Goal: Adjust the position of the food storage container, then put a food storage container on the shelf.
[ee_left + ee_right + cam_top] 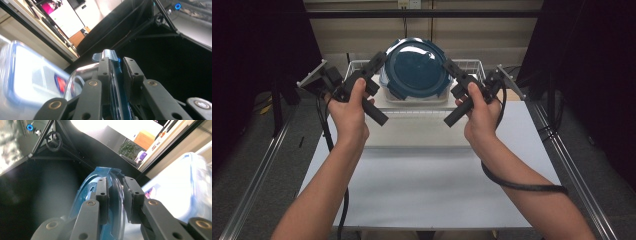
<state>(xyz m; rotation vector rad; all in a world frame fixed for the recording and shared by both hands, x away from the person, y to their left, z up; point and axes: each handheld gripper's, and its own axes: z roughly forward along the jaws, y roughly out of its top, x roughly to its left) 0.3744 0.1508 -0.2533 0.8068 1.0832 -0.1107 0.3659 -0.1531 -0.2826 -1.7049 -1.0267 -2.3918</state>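
Observation:
A round container with a dark blue clip lid (417, 67) is held up in the air, tilted so the lid faces me. My left gripper (379, 58) is shut on its left rim and my right gripper (447, 65) is shut on its right rim. In the left gripper view the jaws (116, 65) pinch the blue rim (113, 75), with a lid clip (106, 53) above them and a clear curved wall beside them. In the right gripper view the jaws (116, 185) clamp the blue lid's edge (90, 185) together with a clear rim.
A white wire basket (357, 64) stands at the table's far side, with a clear rectangular box (412, 96) in it under the raised container. The basket rests on a pale board (412, 135). The white tabletop (427, 190) lies nearer. Dark frames stand on both sides.

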